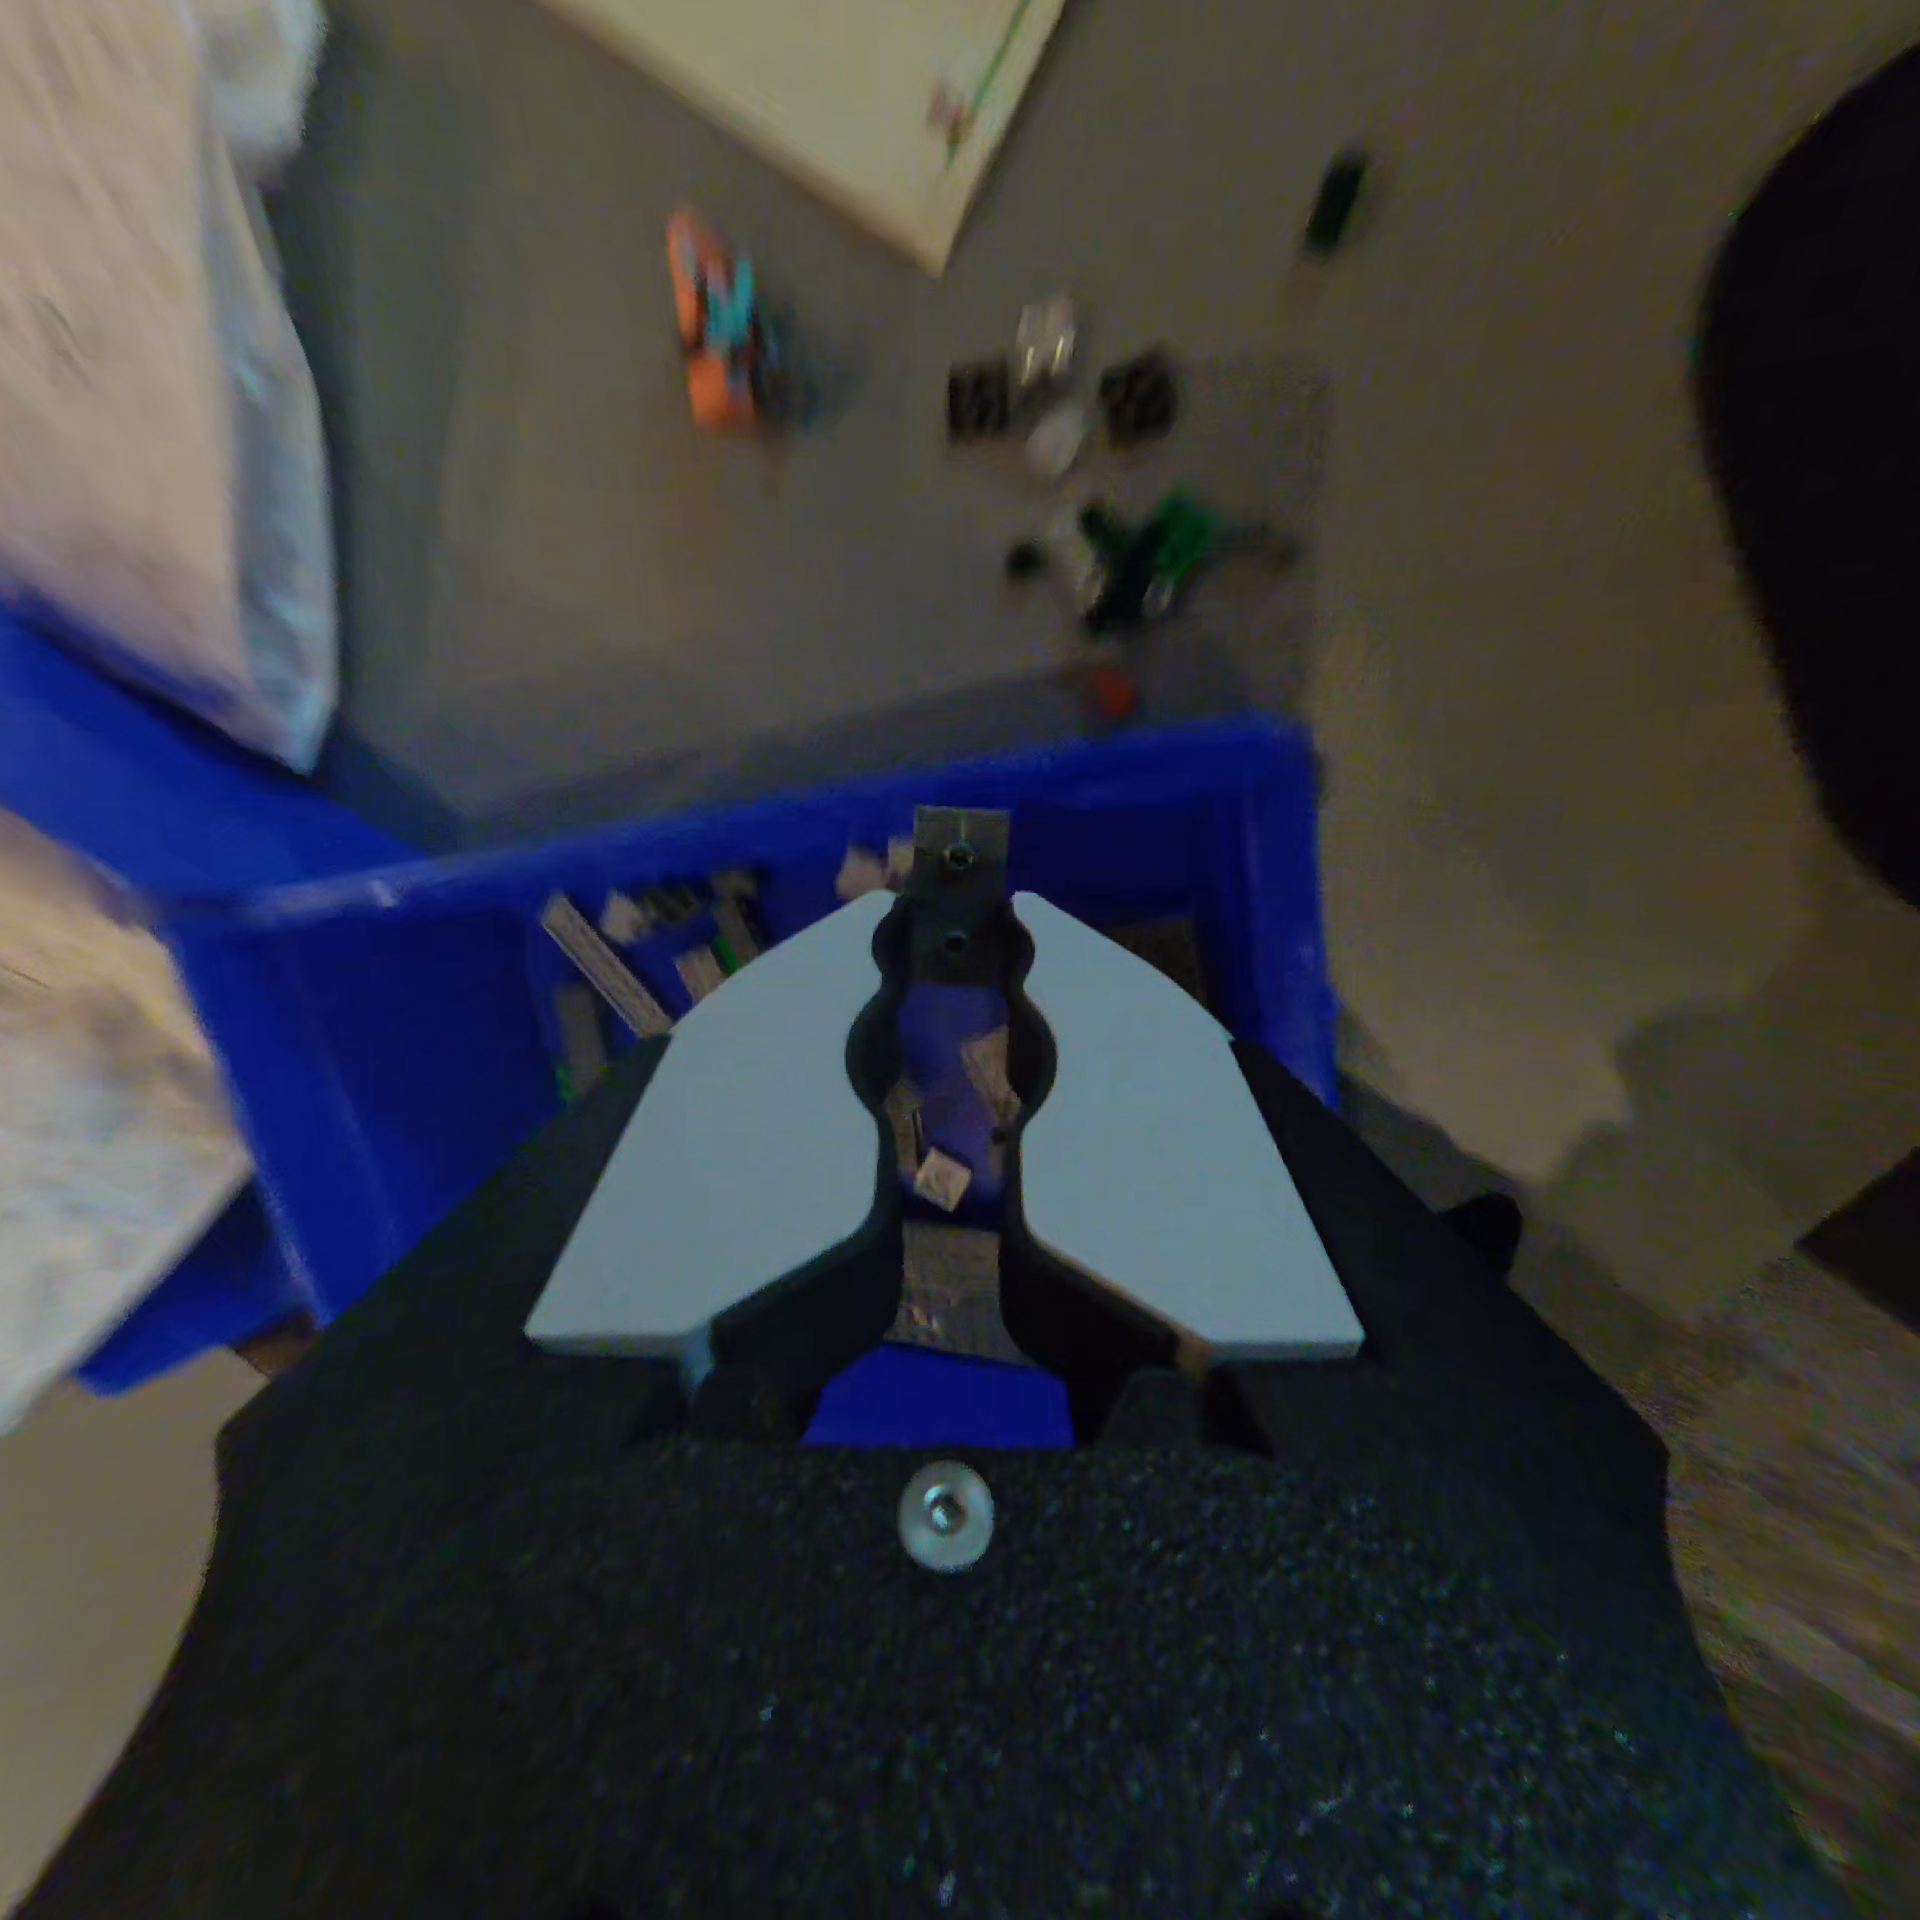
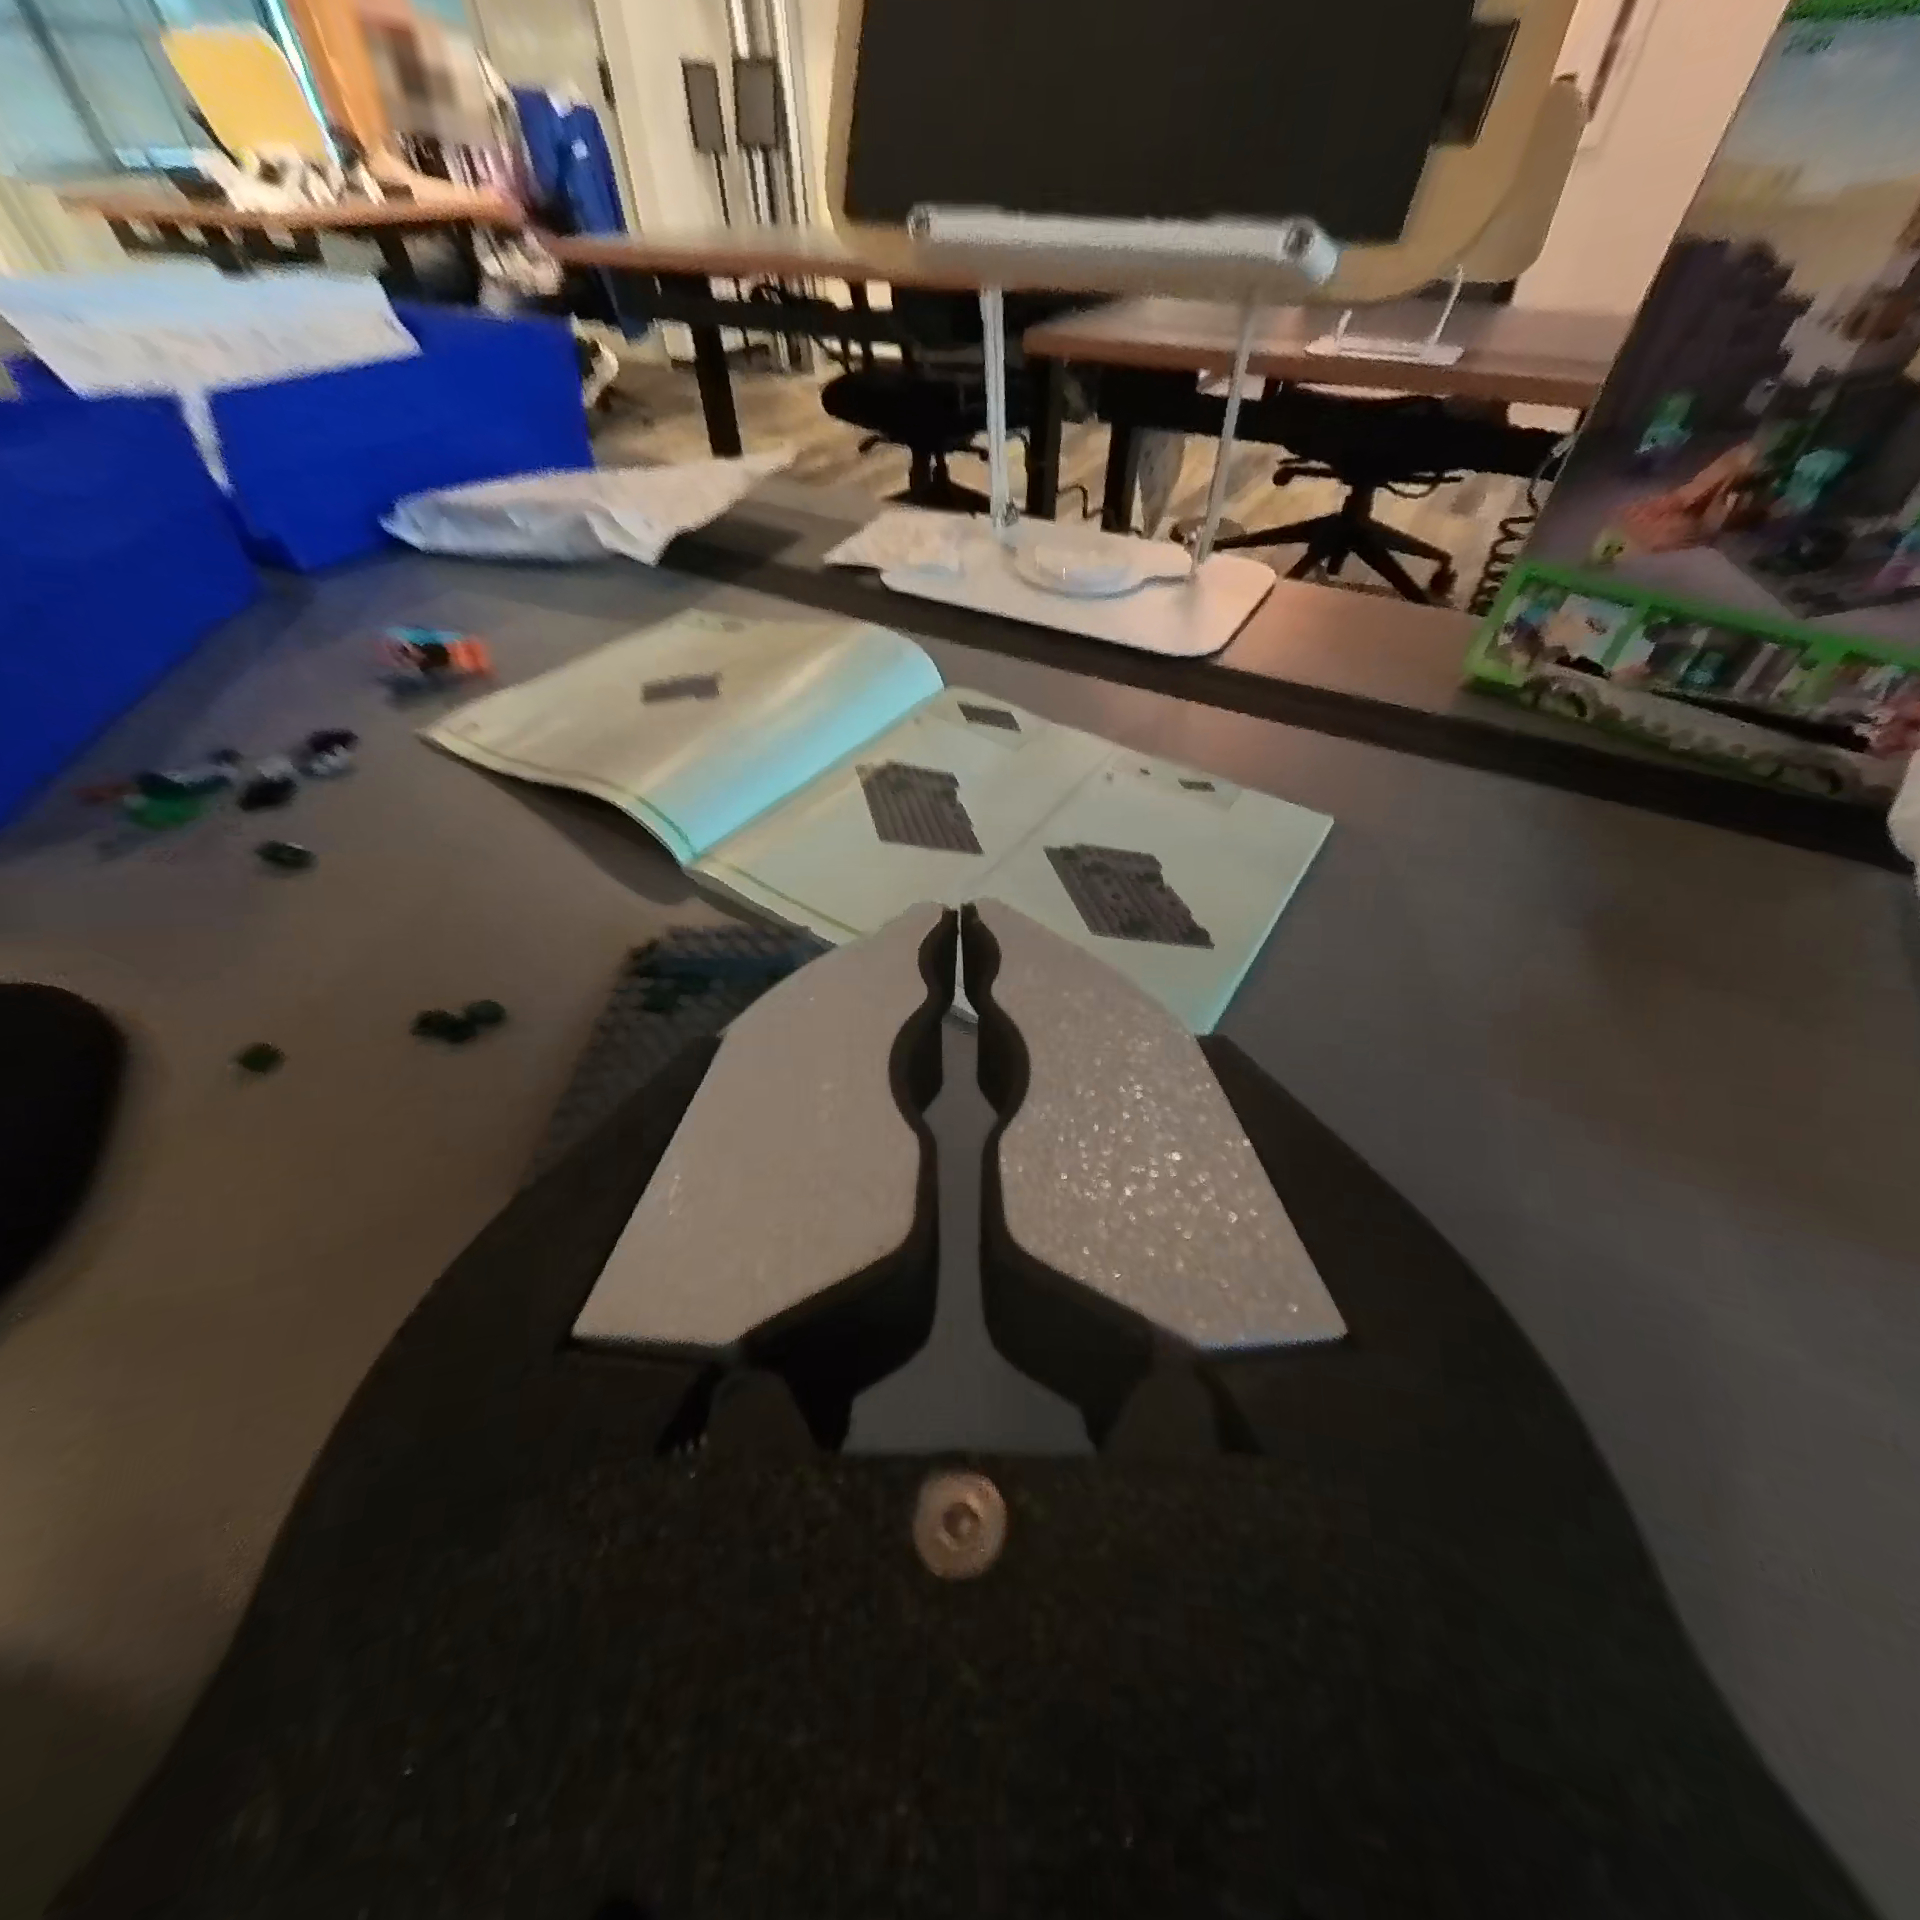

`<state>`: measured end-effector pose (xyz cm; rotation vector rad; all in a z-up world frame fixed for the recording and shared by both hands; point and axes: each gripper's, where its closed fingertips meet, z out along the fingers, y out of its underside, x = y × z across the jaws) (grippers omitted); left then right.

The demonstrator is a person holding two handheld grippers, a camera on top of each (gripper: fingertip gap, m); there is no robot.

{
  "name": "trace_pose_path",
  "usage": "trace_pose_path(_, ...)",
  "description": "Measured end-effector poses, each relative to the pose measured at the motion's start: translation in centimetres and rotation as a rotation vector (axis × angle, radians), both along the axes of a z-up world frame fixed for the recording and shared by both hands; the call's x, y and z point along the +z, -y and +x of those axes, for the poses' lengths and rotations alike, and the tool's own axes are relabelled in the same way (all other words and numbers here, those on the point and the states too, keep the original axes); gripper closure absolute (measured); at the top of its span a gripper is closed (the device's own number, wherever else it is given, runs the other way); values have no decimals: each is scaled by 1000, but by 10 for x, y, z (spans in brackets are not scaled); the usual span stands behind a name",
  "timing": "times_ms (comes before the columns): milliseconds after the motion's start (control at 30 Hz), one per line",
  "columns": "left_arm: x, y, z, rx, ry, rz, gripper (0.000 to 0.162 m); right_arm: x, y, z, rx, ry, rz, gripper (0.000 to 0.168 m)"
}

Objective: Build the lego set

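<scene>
My left gripper [image 1: 961, 909] hangs over a blue bin [image 1: 416, 997] and is shut on a dark grey flat lego piece [image 1: 961, 836] with small holes, which sticks out past the fingertips. Several grey pieces [image 1: 644, 945] lie in the bin below. My right gripper [image 2: 958, 920] is shut and empty, low over the table. It is just above the near edge of the open instruction booklet [image 2: 831, 769], with a dark studded baseplate [image 2: 696, 977] to its left, partly hidden by the left finger.
Loose pieces lie on the table: an orange and teal cluster [image 1: 722, 332], black and white ones [image 1: 1049, 400], green ones [image 1: 1143, 551]. A white bag [image 1: 156, 416] leans over the bin. The lego box [image 2: 1745, 468], a monitor stand [image 2: 1081, 582] and blue bins [image 2: 395, 447] stand farther back.
</scene>
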<state>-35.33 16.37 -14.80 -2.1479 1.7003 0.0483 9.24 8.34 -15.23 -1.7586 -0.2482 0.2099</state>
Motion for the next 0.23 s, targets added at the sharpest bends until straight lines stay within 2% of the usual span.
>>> trace_pose_path(100,16,7,38,-71,13,30,145,10,10,-1,13,-11,25,168)
trace_pose_path(233,21,21,101,-175,40,28,146,15,27,2,34,-7,38,168)
